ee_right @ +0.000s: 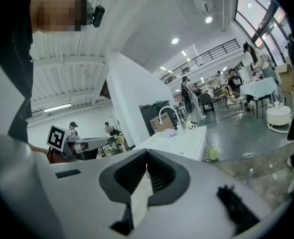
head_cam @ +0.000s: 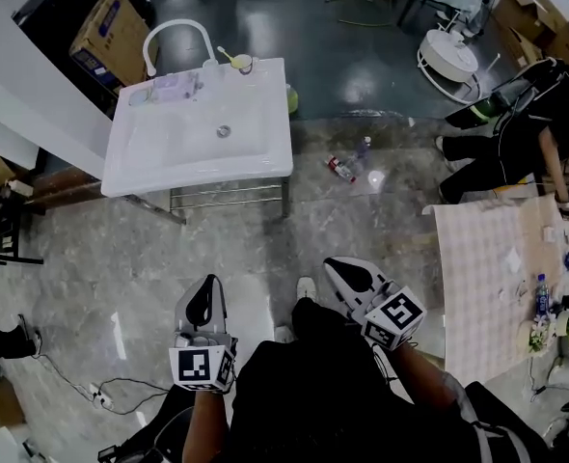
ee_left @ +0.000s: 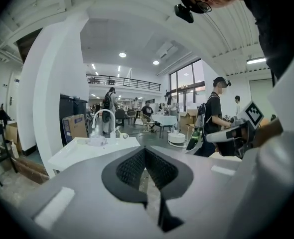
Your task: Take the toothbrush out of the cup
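Toothbrush with a pale slim handle [head_cam: 227, 55] leans out of a small pale round cup [head_cam: 243, 64], which stands on the back right corner of the white rectangular sink basin [head_cam: 256, 152], just right of the tall white arched faucet [head_cam: 174, 29]. Both claws are well apart from it, held low in front of the person, with a stretch of grey marbled floor [head_cam: 121, 258] between them and the basin. The left gripper [head_cam: 207, 292] has its dark ribbed pads pressed together with nothing between them, and its own view shows only a thin slit below the tips. The right gripper [head_cam: 347, 273] is likewise closed and empty. From the left gripper view the cup is a tiny shape beyond the faucet, and the brush can hardly be made out. In the right gripper view the grey body of that gripper covers the near part of the basin. A pale crumpled bundle [head_cam: 174, 87] lies on the basin's back ledge, left of the cup. A green bottle [head_cam: 292, 99] sits on the floor against the basin's right side, and two plastic bottles [head_cam: 342, 169] lie further right. A brown cardboard box [head_cam: 111, 27] stands behind the sink. At the right edge is a table under a checked cloth [head_cam: 487, 287], with a person in black clothes [head_cam: 530, 114] bent over beside it.
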`<action>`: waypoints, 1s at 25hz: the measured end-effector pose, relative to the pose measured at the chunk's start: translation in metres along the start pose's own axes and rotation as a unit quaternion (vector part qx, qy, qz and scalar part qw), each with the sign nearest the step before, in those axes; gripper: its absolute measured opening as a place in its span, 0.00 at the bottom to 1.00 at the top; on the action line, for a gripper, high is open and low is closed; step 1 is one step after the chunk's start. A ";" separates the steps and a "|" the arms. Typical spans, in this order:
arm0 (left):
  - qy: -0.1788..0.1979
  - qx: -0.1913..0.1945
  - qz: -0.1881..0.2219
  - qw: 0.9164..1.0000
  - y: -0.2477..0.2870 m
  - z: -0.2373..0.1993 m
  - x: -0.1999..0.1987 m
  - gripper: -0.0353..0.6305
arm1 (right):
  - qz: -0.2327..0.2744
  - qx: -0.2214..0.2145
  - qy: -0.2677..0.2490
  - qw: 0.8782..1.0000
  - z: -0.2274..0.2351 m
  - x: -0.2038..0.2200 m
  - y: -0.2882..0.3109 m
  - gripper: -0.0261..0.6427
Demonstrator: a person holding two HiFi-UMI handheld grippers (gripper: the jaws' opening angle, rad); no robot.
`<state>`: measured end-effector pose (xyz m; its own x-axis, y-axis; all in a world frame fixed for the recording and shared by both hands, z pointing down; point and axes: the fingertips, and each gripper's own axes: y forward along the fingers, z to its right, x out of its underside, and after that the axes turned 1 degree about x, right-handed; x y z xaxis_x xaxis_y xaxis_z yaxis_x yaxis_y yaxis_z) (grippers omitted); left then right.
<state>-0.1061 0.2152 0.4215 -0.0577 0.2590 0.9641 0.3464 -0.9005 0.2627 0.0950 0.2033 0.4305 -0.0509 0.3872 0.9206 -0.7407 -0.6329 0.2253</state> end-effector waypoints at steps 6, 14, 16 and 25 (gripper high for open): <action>0.005 -0.004 -0.003 1.000 0.036 0.006 -0.016 0.06 | 0.001 -0.011 0.007 1.000 0.039 -0.010 0.010 0.06; -0.003 -0.013 0.005 1.000 0.062 0.012 -0.027 0.06 | -0.010 -0.016 0.003 1.000 0.075 -0.018 0.019 0.06; 0.001 -0.011 0.004 1.000 0.067 0.012 -0.027 0.06 | -0.006 -0.016 0.009 1.000 0.079 -0.026 0.017 0.06; -0.011 -0.021 0.011 1.000 0.080 0.002 -0.030 0.06 | -0.009 -0.024 0.015 1.000 0.086 -0.032 0.028 0.06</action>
<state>-0.0752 0.1361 0.4135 -0.0290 0.2468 0.9686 0.3069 -0.9200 0.2436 0.1334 0.1155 0.4343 -0.0573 0.4192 0.9061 -0.7735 -0.5924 0.2252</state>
